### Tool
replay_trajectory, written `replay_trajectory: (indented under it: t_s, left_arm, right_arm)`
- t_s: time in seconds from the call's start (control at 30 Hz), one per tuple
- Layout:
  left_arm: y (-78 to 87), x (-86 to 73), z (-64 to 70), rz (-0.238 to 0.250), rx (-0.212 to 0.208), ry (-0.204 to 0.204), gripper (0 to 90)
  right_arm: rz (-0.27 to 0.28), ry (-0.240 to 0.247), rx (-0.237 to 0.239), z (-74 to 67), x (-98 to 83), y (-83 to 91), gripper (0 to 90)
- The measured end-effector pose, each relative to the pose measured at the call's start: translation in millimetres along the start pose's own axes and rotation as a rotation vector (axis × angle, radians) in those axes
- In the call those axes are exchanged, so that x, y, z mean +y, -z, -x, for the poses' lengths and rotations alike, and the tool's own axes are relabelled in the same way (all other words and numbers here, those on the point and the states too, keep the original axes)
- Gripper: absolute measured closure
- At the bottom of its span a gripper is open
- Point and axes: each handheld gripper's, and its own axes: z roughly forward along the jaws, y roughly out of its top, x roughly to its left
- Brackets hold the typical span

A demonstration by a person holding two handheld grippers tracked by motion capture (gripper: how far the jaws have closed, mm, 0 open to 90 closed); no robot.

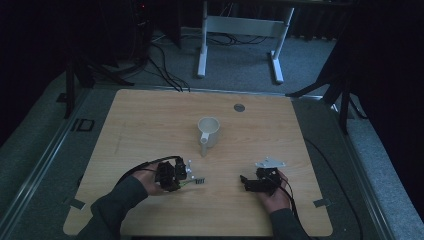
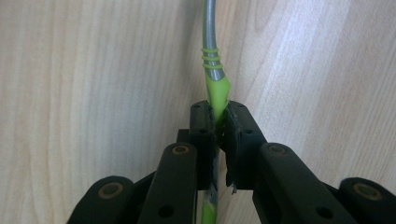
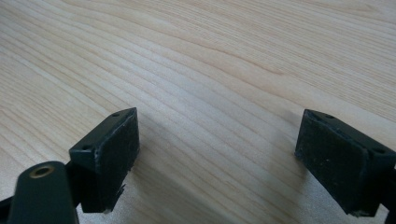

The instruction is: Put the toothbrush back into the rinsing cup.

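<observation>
While our left hand-held gripper (image 2: 218,122) clamps the green handle of a steel fork (image 2: 215,84) lying on the pale wooden counter (image 1: 150,120) (near the white ceramic mug (image 1: 208,131)), our right hand-held gripper (image 3: 219,154) rests with jaws wide apart.

A white ceramic mug (image 1: 209,131) with its handle pointing toward the near edge stands mid-way on the light wooden counter (image 1: 150,120), a small round grey disc (image 1: 239,107) beyond it, a white metal frame (image 1: 240,30) farther back.

Fork (image 1: 196,181) before mug (image 1: 208,132) — both on table (image 1: 150,120)
</observation>
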Motion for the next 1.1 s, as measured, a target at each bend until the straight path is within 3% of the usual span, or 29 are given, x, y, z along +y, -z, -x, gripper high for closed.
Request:
replay_trajectory:
  t_s: [0.27, 1.1]
  left_arm:
    - [7.5, 1.1, -4.1, 0.048, 0.034, 0.042, 82.5]
    - [19.4, 5.3, -19.7, 0.132, 0.129, 0.189, 82.4]
  right_arm:
    - [0.000, 0.000, 0.000, 0.0, 0.0, 0.0, 13.3]
    - [0.000, 0.001, 0.000, 0.1, 0.1, -0.1, 13.3]
